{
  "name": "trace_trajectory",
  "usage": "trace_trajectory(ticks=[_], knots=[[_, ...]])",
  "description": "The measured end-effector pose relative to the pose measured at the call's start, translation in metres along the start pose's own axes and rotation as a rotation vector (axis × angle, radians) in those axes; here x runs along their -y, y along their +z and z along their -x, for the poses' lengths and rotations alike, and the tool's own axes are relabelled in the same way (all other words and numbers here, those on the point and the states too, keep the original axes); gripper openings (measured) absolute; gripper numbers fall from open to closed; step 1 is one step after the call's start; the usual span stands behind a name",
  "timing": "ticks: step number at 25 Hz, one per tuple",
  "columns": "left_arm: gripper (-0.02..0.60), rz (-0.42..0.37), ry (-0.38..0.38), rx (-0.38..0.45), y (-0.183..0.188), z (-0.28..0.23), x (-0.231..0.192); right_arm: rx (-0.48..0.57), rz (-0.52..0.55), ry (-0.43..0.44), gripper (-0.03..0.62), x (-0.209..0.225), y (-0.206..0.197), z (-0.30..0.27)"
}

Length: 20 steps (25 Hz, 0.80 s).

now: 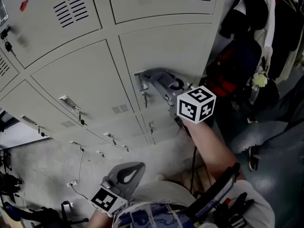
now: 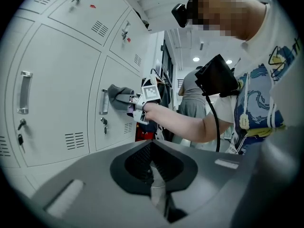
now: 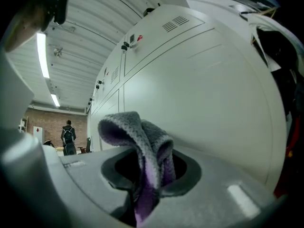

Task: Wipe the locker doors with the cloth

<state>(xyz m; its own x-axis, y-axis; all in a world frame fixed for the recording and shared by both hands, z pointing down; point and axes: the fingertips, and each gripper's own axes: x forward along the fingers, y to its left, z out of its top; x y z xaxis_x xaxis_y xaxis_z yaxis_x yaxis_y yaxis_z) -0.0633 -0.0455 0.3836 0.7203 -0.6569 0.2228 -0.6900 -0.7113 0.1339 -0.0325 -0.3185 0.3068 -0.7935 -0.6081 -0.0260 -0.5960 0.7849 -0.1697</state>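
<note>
- Head view: the right gripper (image 1: 160, 79) reaches out at arm's length to a grey locker door (image 1: 164, 44) and sits just beside that door's handle (image 1: 142, 88); its marker cube (image 1: 196, 103) faces the camera
- Head view: the left gripper (image 1: 127, 174) hangs low near the person's shirt, well apart from the lockers
- Left gripper view: its jaws are pressed together with nothing between them; across the way, a bunched grey cloth (image 2: 118, 93) lies against the locker door, right of the handle
- Right gripper view: the jaws are clamped on the cloth, grey above and purple beneath, and a folded loop rises over them close against the pale door; a person (image 3: 69, 137) stands far off before a brick wall (image 3: 47, 120)
</note>
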Motion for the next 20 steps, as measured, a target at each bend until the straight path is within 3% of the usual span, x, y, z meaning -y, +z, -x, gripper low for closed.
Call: trace_trajectory(ticks=[14,20], knots=[[0.002,-0.015,-0.077,-0.015,0.002,-0.024,0.008,0.054,-0.015,-0.225,0.091,0.102,0.019,0.075],[0.002,-0.004,-0.075,-0.021,0.001,-0.026,0.01,0.077,-0.041,-0.305,0.091,0.137,0.022,0.099]])
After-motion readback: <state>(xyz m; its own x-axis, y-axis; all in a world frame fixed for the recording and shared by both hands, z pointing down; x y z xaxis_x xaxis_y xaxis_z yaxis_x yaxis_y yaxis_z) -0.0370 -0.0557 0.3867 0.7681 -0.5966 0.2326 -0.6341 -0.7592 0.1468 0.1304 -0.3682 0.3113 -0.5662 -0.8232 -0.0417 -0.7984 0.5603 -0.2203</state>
